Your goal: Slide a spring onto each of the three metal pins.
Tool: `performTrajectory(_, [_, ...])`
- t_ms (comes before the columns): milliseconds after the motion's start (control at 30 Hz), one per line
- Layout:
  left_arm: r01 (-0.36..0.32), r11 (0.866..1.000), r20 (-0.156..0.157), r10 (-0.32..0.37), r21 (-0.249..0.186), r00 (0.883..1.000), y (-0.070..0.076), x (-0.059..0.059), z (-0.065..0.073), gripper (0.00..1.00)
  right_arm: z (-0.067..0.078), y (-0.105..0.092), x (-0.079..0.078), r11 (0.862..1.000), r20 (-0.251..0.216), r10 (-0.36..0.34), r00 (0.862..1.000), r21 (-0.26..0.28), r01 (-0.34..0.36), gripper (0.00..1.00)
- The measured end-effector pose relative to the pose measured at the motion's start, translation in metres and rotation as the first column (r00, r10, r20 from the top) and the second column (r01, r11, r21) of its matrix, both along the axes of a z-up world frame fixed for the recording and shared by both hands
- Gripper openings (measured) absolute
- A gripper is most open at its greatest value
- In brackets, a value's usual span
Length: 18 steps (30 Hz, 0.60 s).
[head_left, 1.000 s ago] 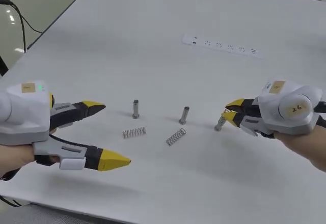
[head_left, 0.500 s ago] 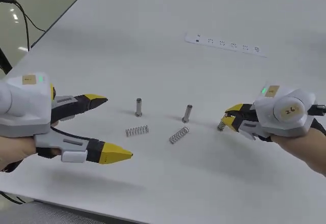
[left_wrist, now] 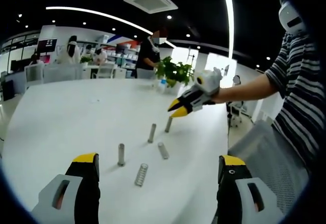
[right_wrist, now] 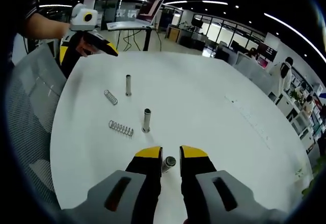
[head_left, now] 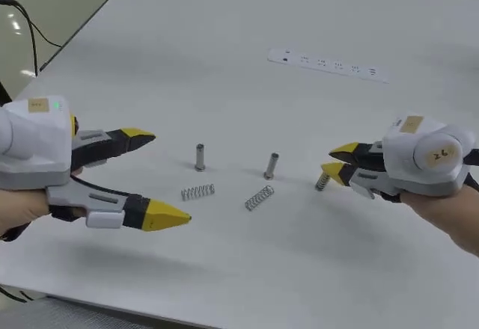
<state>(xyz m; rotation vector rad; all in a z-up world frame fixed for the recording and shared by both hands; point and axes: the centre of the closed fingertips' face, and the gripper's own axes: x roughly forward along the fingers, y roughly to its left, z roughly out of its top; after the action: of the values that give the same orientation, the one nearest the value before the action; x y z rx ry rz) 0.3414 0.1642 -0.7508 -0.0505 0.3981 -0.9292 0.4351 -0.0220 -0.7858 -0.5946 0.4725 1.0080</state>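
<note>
**Head view.** On the white tabletop (head_left: 224,37) three short grey metal pins stand upright in a row: left pin (head_left: 200,157), middle pin (head_left: 271,166), right pin (head_left: 322,182). Two loose steel coil springs lie flat on the near side of the row, the left spring (head_left: 197,192) by the left pin and the right spring (head_left: 259,199) by the middle pin. The right pin looks ribbed, so we judge it already wears a spring, though it is too small to be sure. The black-and-yellow left tool (head_left: 161,176) hovers at the left, jaws spread wide and empty. The matching right tool (head_left: 338,162) has its tips just beside the right pin. A white power strip (head_left: 328,67) lies far off, clear of the work.

**Left gripper view.** The wide jaws frame the whole row, with the left spring (left_wrist: 141,174) nearest between them. We read this as lining up for a pick-up.

**Right gripper view.** The jaws are narrowly parted with the right pin's head (right_wrist: 168,162) between them. As far as we can tell it is not clamped, and they are probably there to seat the spring. The middle pin (right_wrist: 146,120) and left pin (right_wrist: 128,85) stand bare, so two springs remain to fit.
</note>
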Motion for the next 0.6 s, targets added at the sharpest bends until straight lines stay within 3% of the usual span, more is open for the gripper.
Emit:
performTrajectory(233, [0.009, 1.000, 0.001, -0.009, 0.004, 1.000, 0.000, 0.001, 0.000, 0.94, 0.007, 0.010, -0.012, 0.999, 0.006, 0.037, 0.999, 0.011, -0.037, 0.11])
performTrajectory(600, [0.006, 1.000, -0.002, -0.006, 0.006, 1.000, 0.003, 0.001, -0.001, 0.93, 0.000, 0.032, -0.037, 0.985, 0.006, 0.166, 0.986, -0.045, -0.165, 0.11])
